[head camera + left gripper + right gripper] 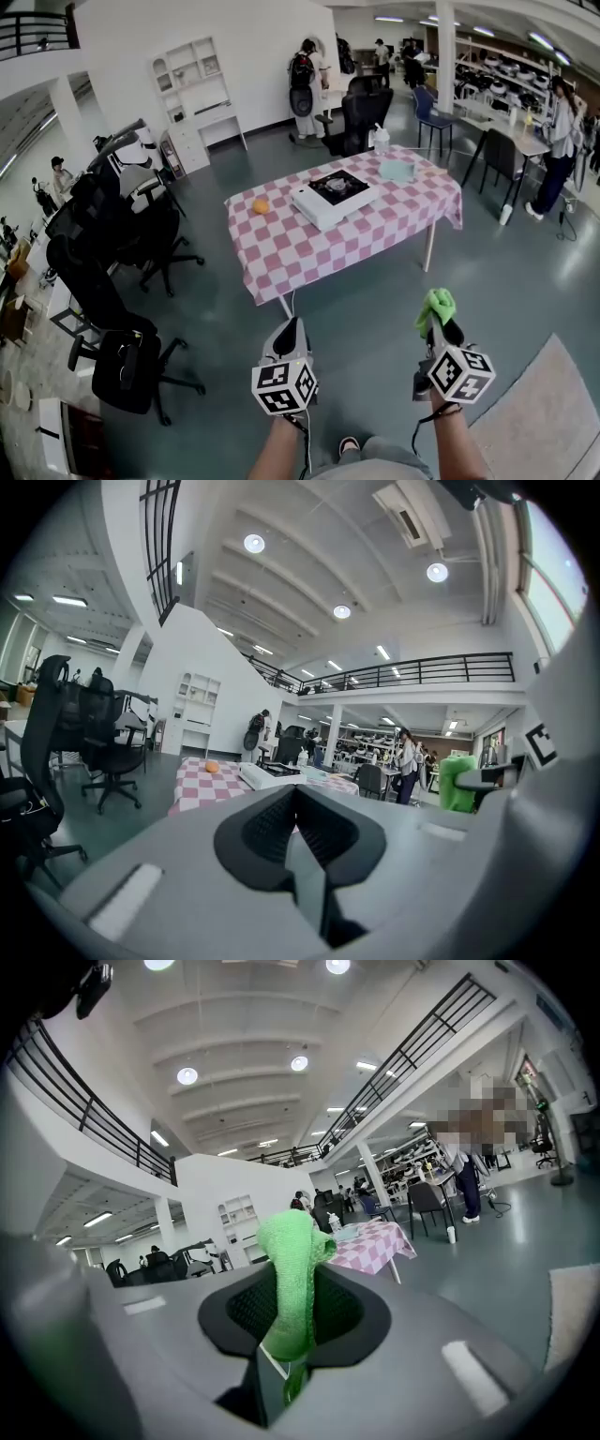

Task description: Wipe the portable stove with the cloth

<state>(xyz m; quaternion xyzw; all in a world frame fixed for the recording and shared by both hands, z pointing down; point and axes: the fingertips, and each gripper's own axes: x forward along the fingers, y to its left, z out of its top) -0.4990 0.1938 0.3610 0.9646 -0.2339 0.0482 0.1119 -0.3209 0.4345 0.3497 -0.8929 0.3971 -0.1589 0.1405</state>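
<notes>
You stand on the grey-green floor (375,300), well short of the table, with both grippers held low at the near edge of the head view. Your right gripper (286,1340) has its jaws clamped on a bright green terry cloth (292,1260). The cloth stands up out of the jaws in a bunched roll, with its top end folded over. Your left gripper (298,803) has its jaws together with nothing between them. The two grippers are side by side and apart, with their marker cubes facing you.

The white portable stove with a black burner top (333,194) sits far ahead of you. It is near the middle of the rectangular table under a pink-and-white checked tablecloth (281,258). The stove is well apart from the cloth and from both grippers. A small round orange thing (261,205) lies on the table to the left of the stove, near it but not touching. A pale blue-green folded thing (397,170) lies toward the table's far right end, and a pale bottle (381,139) stands just beyond it at the far edge.

Black office chairs (112,272) crowd the left of the scene, and another black chair (361,112) stands at the far side of the table. A pale rug (548,422) lies on the floor near your right.
</notes>
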